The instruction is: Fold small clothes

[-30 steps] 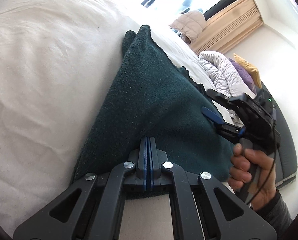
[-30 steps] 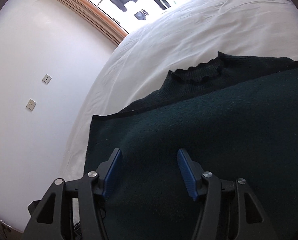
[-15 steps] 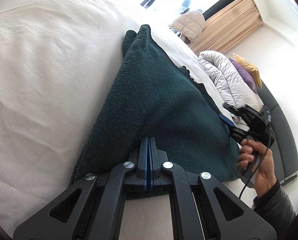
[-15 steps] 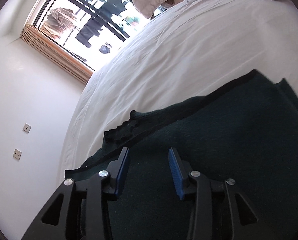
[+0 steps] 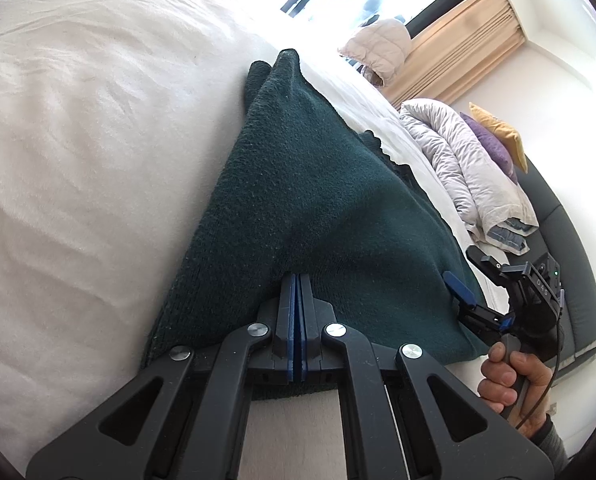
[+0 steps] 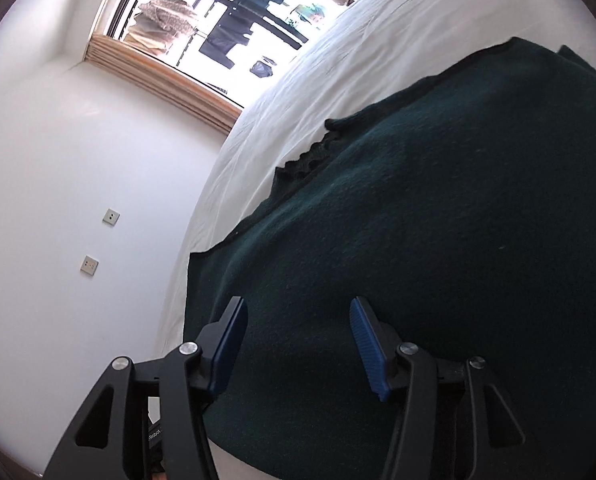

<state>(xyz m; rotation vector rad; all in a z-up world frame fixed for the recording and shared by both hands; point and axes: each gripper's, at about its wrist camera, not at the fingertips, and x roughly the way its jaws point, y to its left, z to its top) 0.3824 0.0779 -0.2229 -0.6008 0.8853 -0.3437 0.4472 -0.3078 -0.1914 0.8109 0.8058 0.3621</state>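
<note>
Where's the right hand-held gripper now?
In the left wrist view, the right hand-held gripper sits low on the right, at the right edge of the dark green sweater, its jaws opening with nothing pinched.

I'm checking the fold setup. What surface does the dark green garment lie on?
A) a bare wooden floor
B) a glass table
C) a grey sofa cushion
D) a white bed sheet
D: the dark green garment is spread over the white bed sheet, which shows around its edges in both wrist views.
</note>
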